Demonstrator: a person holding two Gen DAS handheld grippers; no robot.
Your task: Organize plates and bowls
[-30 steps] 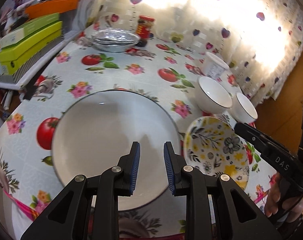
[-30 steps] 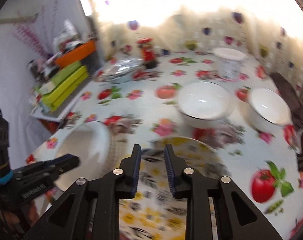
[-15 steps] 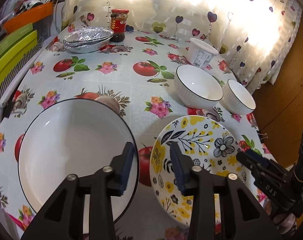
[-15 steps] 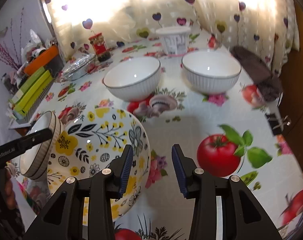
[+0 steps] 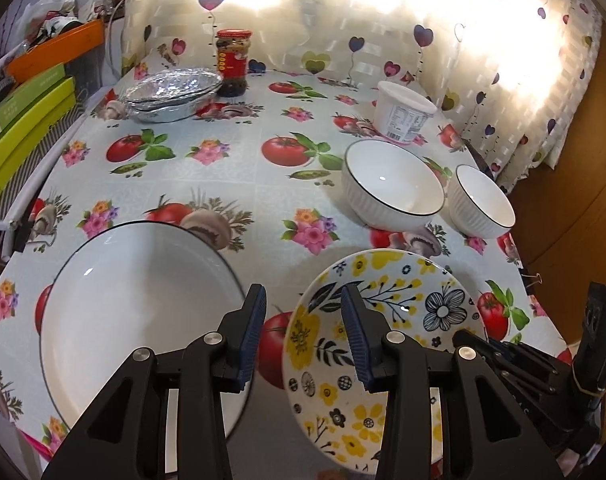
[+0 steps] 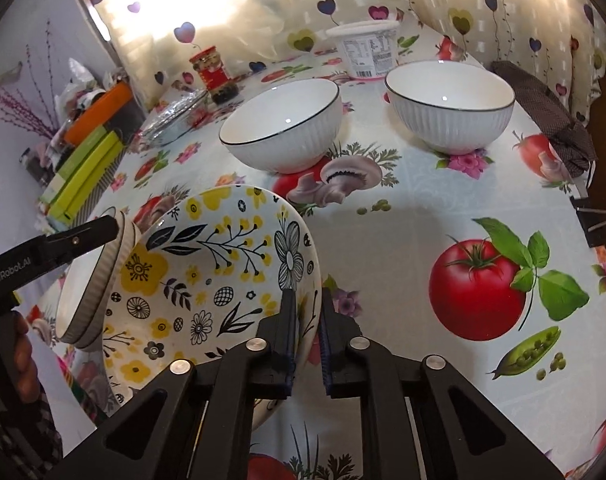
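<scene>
My right gripper (image 6: 306, 332) is shut on the rim of the floral plate (image 6: 207, 272), which is tilted up off the table; the plate also shows in the left wrist view (image 5: 383, 332). My left gripper (image 5: 301, 334) is open and empty, above the gap between the floral plate and the large white plate (image 5: 131, 312). The white plate's ribbed edge shows in the right wrist view (image 6: 99, 280). Two white ribbed bowls (image 6: 283, 124) (image 6: 451, 104) stand behind; they show in the left wrist view as the larger bowl (image 5: 393, 184) and the smaller bowl (image 5: 483, 202).
A white tub (image 5: 403, 114), a red-lidded jar (image 5: 233, 62) and stacked foil trays (image 5: 171, 94) stand at the back. Green boxes (image 5: 23, 120) lie on a rack at the left. A dark cloth (image 6: 551, 116) and a binder clip (image 6: 599, 220) are at the right table edge.
My right gripper has closed on the floral plate's rim and tilted it up. My left gripper has opened wider and shifted right, away from the white plate.
</scene>
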